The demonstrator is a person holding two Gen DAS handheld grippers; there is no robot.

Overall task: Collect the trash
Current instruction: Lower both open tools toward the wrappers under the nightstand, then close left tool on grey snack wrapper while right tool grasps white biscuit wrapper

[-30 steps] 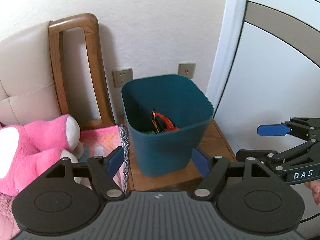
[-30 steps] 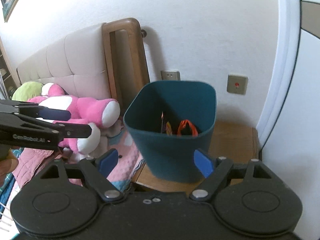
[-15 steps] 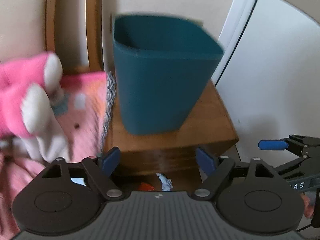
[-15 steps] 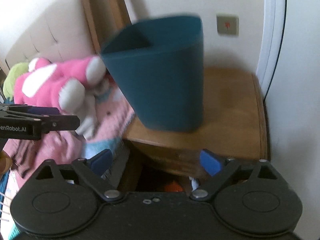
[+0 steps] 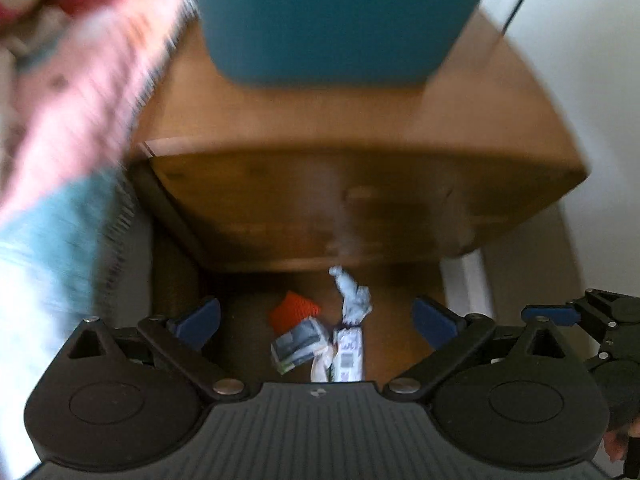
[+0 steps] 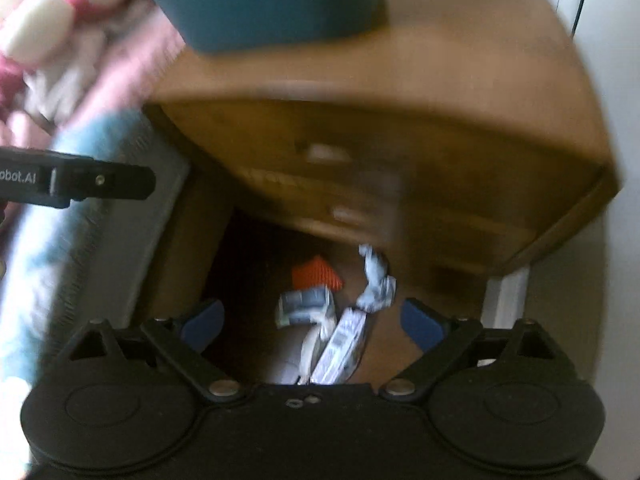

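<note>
A teal trash bin (image 5: 332, 20) stands on a wooden nightstand (image 5: 360, 136); it also shows in the right wrist view (image 6: 264, 0). On the floor in front lie an orange wrapper (image 5: 294, 310), a crumpled white paper (image 5: 352, 296), a grey-white packet (image 5: 300, 344) and a white wrapper (image 5: 348, 354). The same pieces show in the right wrist view: orange wrapper (image 6: 316, 274), crumpled paper (image 6: 376, 280), packet (image 6: 306, 306), white wrapper (image 6: 344, 344). My left gripper (image 5: 316, 320) is open and empty above them. My right gripper (image 6: 312, 320) is open and empty too.
A bed with a pink and blue blanket (image 5: 60, 140) lies left of the nightstand, with a pink plush toy (image 6: 36, 20) on it. A white wall and door frame (image 5: 600, 60) are at the right. Both views are motion-blurred.
Both grippers have tilted down from the bin toward the floor. The trash in front of the nightstand has come into view between the fingers. Both stay open.
</note>
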